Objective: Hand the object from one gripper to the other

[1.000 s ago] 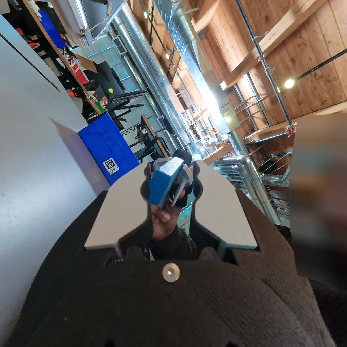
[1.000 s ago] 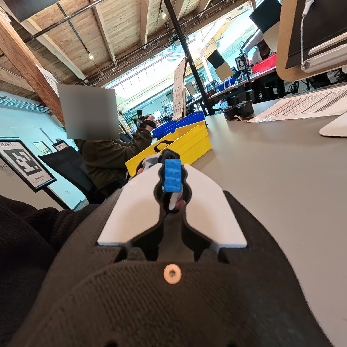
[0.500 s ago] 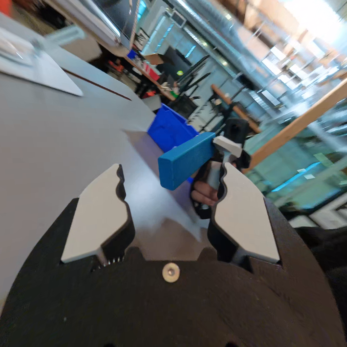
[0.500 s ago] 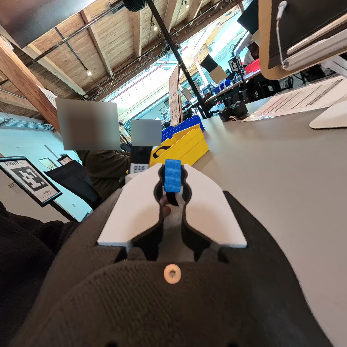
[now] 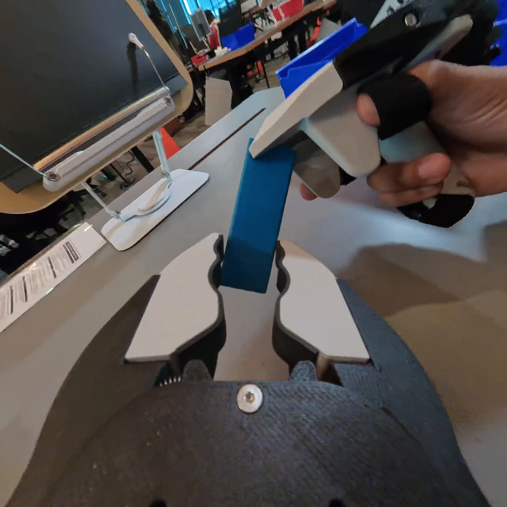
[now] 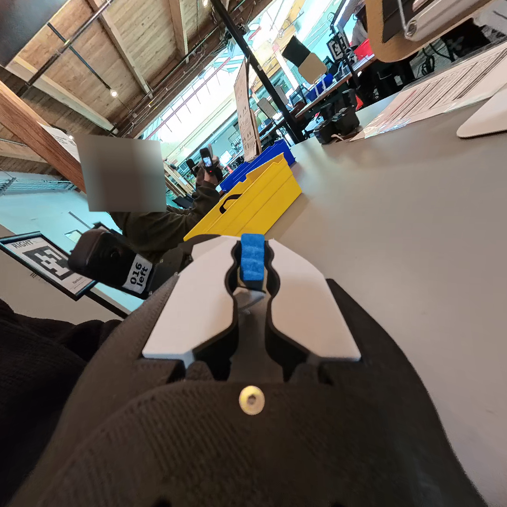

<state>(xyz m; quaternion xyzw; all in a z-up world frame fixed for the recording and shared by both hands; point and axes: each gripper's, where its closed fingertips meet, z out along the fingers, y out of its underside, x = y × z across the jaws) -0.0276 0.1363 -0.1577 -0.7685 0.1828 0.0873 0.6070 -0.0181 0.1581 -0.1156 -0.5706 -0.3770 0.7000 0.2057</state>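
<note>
A long blue block (image 5: 260,197) hangs tilted above the grey table (image 5: 356,247). My right gripper (image 6: 252,247) is shut on its upper end, seen end-on in the right wrist view (image 6: 251,260). In the left wrist view the right gripper (image 5: 263,151) comes in from the upper right, held by a hand (image 5: 452,131). My left gripper (image 5: 248,260) has the block's lower end between its jaws. The jaws are narrowed around it, the left finger touching and a thin gap on the right. The left gripper's camera body (image 6: 109,260) shows at the left of the right wrist view.
A dark screen on a stand (image 5: 82,82) with a white base (image 5: 153,203) and a printed sheet (image 5: 41,274) lie to the left. A blue bin (image 5: 315,63) is behind. A yellow bin (image 6: 255,203), a seated person (image 6: 153,227) and a framed marker sign (image 6: 41,260) are beyond. The left gripper's tips are roughly 5 cm from the right gripper's.
My left gripper let go of the block, opened wide, swung down toward the table and now has its jaws narrowed around the block's lower end. My right gripper has stayed shut on the block.
</note>
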